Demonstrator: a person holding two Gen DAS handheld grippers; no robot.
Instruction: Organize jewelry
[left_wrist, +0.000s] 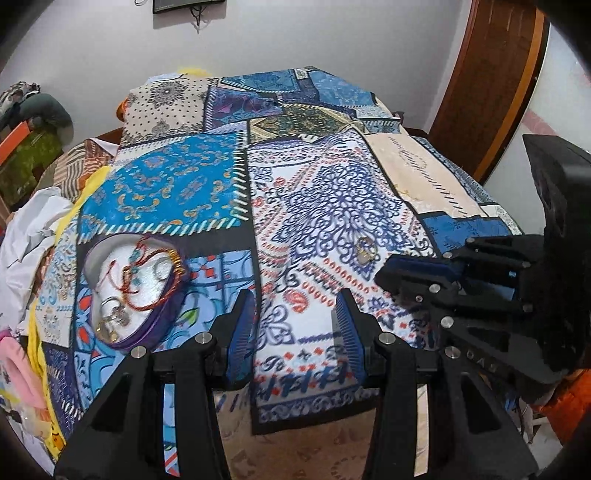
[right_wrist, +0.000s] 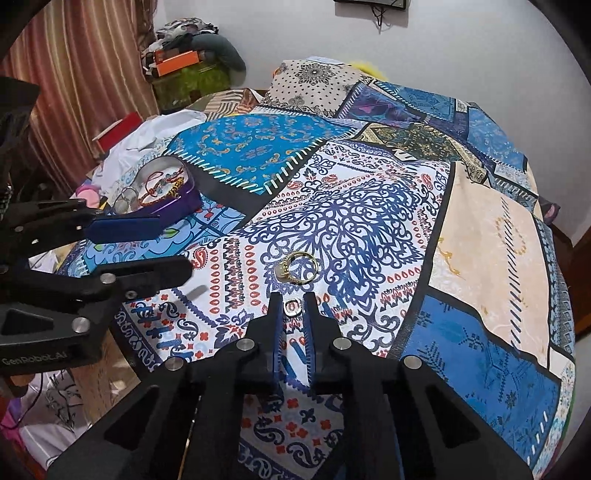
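Observation:
A purple heart-shaped tin (left_wrist: 147, 332) (right_wrist: 184, 201) lies on the patchwork cloth and holds bracelets (left_wrist: 147, 273) and rings. Two gold rings (right_wrist: 297, 269) (left_wrist: 365, 251) lie on the white and blue patch. A silver ring (right_wrist: 293, 307) sits between the tips of my right gripper (right_wrist: 293, 301), whose jaws stand narrowly apart around it; I cannot tell whether they press it. My left gripper (left_wrist: 295, 306) is open and empty, to the right of the tin. It also shows at the left of the right wrist view (right_wrist: 166, 240).
The patchwork cloth (right_wrist: 480, 229) covers the table. White cloth and clutter (left_wrist: 33, 229) lie at its left edge. A curtain (right_wrist: 74, 74) and piled boxes (right_wrist: 184, 62) stand behind, and a wooden door (left_wrist: 491, 74) is at the far right.

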